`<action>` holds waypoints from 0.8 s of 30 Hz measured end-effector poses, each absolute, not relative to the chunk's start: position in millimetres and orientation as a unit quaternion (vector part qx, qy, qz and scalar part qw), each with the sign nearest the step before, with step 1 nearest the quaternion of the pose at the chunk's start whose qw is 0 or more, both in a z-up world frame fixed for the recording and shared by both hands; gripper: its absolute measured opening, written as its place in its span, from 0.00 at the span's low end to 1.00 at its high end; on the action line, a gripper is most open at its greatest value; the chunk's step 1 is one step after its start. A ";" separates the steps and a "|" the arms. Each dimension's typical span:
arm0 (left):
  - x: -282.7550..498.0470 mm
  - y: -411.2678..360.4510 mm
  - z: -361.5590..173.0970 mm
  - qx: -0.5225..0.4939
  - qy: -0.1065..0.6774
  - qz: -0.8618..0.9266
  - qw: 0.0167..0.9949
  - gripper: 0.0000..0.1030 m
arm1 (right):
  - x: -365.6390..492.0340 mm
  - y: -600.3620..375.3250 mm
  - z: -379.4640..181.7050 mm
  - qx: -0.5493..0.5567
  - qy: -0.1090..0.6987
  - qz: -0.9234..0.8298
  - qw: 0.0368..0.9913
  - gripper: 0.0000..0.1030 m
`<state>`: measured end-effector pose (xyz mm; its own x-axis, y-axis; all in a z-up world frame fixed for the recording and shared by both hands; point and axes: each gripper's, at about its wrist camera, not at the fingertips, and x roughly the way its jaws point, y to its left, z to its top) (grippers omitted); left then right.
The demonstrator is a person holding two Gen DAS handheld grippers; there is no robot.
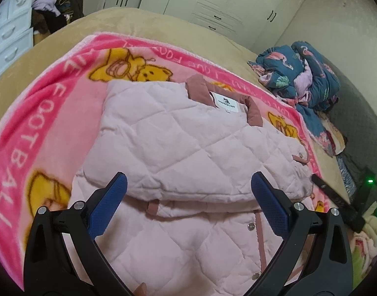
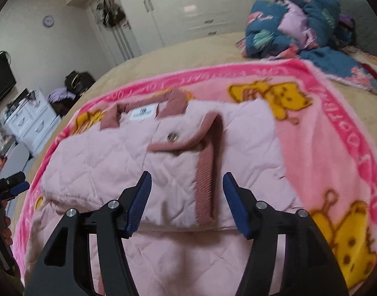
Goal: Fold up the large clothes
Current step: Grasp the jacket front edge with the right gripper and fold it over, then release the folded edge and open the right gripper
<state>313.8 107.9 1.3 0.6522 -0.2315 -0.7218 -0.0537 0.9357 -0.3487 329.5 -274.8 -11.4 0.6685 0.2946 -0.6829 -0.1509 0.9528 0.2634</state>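
- A home bedroom: a wide bed (image 1: 144,28) under a tan cover takes up most of both views.
- A pink fleece blanket (image 1: 52,103) printed with yellow cartoon bears is spread on the bed.
- A rumpled blue flamingo-print quilt (image 1: 299,74) is heaped near the padded headboard.
- Glossy cream built-in wardrobes (image 1: 213,2) with dark handles line the far wall.
- A white chest of drawers (image 2: 33,120) stands beside the bed, with loose clothes and a dark bag (image 2: 76,81) piled next to it.
- A flat television (image 2: 1,79) and a small round wall clock (image 2: 48,21) hang on the walls.
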 end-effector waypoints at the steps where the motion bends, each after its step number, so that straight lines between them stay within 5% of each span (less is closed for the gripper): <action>1: 317.5 105.9 3.2 -0.164 0.416 -0.049 0.893 0.91 | 326.8 -276.4 -4.4 0.089 0.378 0.112 0.915 0.58; 11: 359.7 84.9 -27.2 -0.098 0.464 -0.042 0.880 0.91 | 313.4 -240.2 26.1 0.048 0.350 0.164 0.921 0.58; 24: 366.5 93.4 -77.0 -0.102 0.497 -0.035 0.861 0.92 | 340.7 -175.3 -17.8 -0.005 0.428 0.180 0.886 0.65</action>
<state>366.5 93.4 -77.0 0.5037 -0.1610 -0.8487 -0.0407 0.9770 -0.2095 340.7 -175.3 -17.8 0.5697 0.3146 -0.7593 -0.3231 0.9352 0.1451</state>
